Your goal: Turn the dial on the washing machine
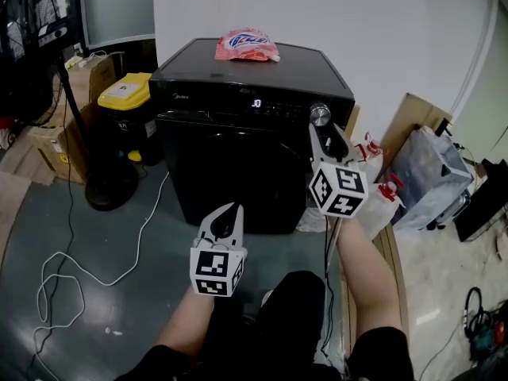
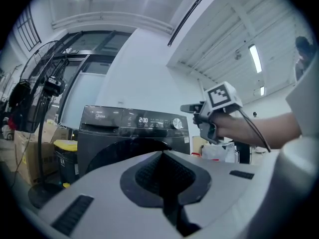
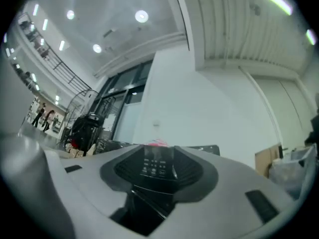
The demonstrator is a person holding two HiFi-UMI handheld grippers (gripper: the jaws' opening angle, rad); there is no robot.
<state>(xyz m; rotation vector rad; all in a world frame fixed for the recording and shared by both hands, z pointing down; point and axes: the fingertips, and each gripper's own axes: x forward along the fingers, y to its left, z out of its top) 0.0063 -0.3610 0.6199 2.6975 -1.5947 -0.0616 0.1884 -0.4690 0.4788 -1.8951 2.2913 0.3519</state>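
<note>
A black front-loading washing machine (image 1: 238,125) stands ahead of me, and its silver dial (image 1: 320,115) sits at the right end of the lit control panel (image 2: 149,122). My right gripper (image 1: 327,132) is raised just below and in front of the dial, jaws apart, with no contact that I can see. In the right gripper view, the right gripper (image 3: 157,169) shows only a strip of the dark button panel in the gap between its jaws; the dial is hidden there. From the left gripper view, the dial (image 2: 177,123) is seen just left of the right gripper's tips. My left gripper (image 1: 228,211) hangs lower, before the door, shut and empty.
A red-and-white bag (image 1: 248,44) lies on the machine's top. A yellow-lidded bin (image 1: 125,94), cardboard boxes (image 1: 79,82) and a fan stand (image 1: 107,189) are at the left. A white cable (image 1: 63,280) trails on the floor. Plastic bags and spray bottles (image 1: 377,165) crowd the right.
</note>
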